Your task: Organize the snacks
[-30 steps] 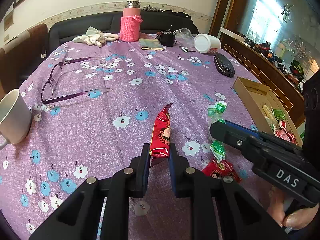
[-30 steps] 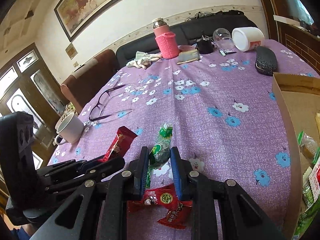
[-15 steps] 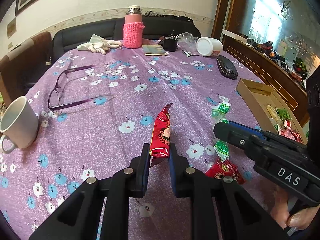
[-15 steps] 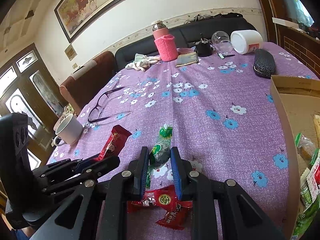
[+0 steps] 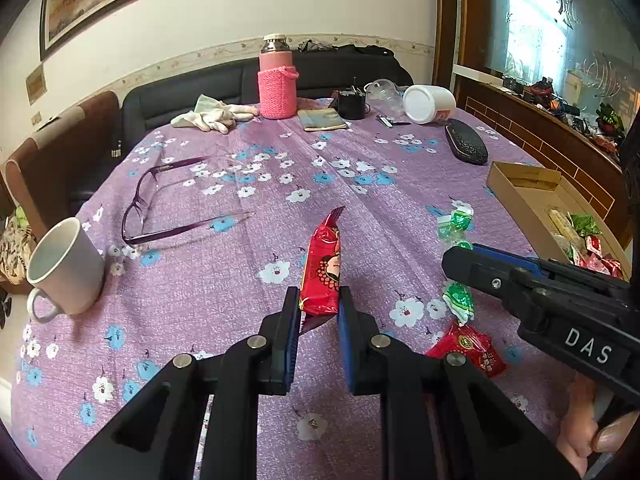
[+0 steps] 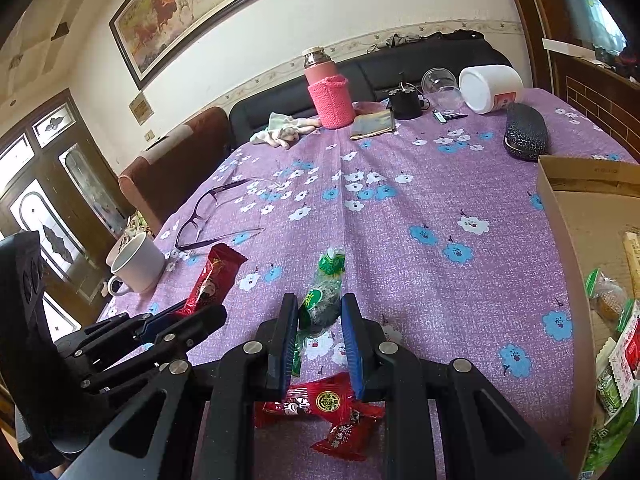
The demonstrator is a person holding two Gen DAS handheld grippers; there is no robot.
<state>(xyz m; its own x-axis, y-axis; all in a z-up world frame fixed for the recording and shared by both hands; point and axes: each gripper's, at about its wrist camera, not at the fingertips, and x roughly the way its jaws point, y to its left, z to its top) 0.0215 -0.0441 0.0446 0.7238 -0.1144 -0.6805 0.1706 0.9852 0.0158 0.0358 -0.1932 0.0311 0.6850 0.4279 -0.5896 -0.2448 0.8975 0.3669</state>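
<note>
My left fingers (image 5: 319, 307) pinch a long red foil snack packet (image 5: 323, 269). My right fingers (image 6: 319, 312) pinch a green-wrapped clear-plastic candy (image 6: 322, 300) above the purple flowered table (image 6: 400, 240).

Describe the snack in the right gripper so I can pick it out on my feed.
On the purple floral tablecloth, left of the cardboard box, find the right gripper. Between its blue pads sits a green-wrapped snack with dark contents; the loose packets just below it are red.
</note>
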